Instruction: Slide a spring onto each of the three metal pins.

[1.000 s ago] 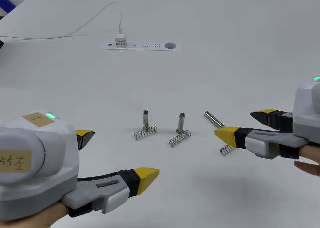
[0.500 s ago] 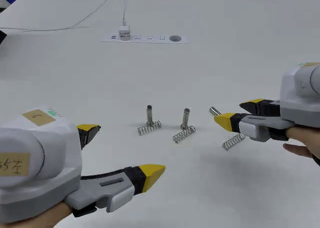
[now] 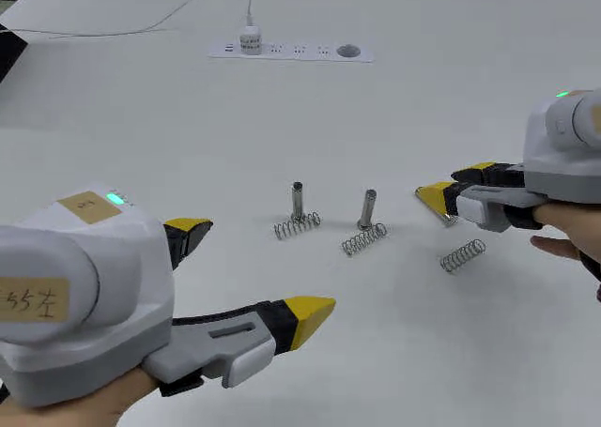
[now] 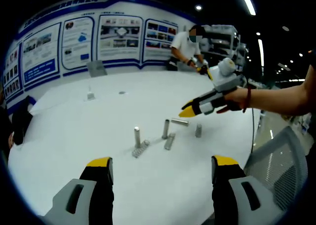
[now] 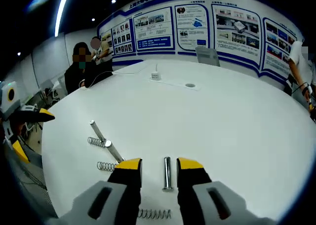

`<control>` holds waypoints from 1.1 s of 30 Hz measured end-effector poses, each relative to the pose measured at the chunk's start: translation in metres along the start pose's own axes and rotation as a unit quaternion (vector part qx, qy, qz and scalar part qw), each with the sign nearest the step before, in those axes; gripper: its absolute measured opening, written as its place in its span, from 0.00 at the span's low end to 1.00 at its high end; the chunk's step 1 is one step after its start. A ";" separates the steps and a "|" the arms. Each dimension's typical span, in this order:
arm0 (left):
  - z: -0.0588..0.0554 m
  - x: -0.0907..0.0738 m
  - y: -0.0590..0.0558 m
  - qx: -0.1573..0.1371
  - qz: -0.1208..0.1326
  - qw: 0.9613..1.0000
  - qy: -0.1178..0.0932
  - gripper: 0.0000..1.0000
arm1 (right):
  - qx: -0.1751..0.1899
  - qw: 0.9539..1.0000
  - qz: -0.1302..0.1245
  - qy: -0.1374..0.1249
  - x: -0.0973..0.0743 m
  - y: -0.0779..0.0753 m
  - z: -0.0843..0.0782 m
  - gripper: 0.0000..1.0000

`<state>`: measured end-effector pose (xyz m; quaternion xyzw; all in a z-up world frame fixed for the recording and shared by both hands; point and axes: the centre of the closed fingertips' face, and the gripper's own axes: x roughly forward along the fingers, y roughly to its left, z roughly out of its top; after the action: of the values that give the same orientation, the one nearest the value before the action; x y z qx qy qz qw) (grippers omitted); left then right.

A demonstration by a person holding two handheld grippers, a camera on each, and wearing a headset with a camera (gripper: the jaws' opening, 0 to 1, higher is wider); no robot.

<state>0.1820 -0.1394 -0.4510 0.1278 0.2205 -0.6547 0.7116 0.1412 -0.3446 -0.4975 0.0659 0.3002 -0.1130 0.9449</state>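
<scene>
White table point(image 3: 423, 99) fills the head view, with a power strip point(image 3: 291, 51) near the top edge and a charger point(image 3: 250, 42) plugged into it, its cable point(image 3: 178, 9) running off to the upper left. Blue and white posters point(image 5: 192, 22) line the far wall in the right gripper view.

Near the middle of the head view two pins stand upright, the left pin point(image 3: 298, 200) and the middle pin point(image 3: 367, 207). One spring lies on the table at the foot of each: the left spring point(image 3: 298, 226) and the middle spring point(image 3: 364, 239). A third spring point(image 3: 463, 255) lies alone to the lower right.

At the right edge of the head view the right gripper point(image 3: 449, 190) points left, its yellow tips low over the table. In its own view the third pin point(image 5: 167, 173) lies flat between its jaws. The jaws are parted, one on each side of the pin, with a gap showing on both sides, so they are not clamping it. The third spring sits at the bottom of that view, just under the jaws.

Filling the lower left of the head view, the left gripper point(image 3: 252, 269) has its jaws spread wide and holds nothing, well apart from the pins.
</scene>
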 end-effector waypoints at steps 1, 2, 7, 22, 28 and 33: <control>0.000 0.000 0.000 -0.001 0.000 1.000 0.001 0.83 | 0.000 1.000 0.000 0.002 0.003 -0.001 -0.001 0.28; 0.000 0.000 0.000 -0.001 0.000 1.000 0.000 0.83 | 0.000 1.000 -0.001 0.004 0.005 -0.002 -0.002 0.28; -0.001 0.001 0.000 -0.003 0.001 1.000 0.000 0.83 | -0.005 1.000 -0.006 0.014 0.017 -0.006 -0.007 0.24; -0.002 0.002 0.004 0.000 0.000 1.000 0.005 0.82 | 0.005 0.999 -0.016 0.034 0.039 -0.014 -0.017 0.14; -0.002 0.001 0.004 -0.002 0.001 1.000 0.004 0.82 | 0.009 0.999 -0.017 0.040 0.041 -0.013 -0.020 0.11; -0.003 0.000 0.005 -0.001 0.001 1.000 0.006 0.81 | 0.008 0.999 -0.021 0.048 0.042 -0.014 -0.023 0.10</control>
<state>0.1864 -0.1378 -0.4541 0.1313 0.2251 -0.6527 0.7114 0.1583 -0.3608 -0.5416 0.0728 0.3455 -0.1318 0.9262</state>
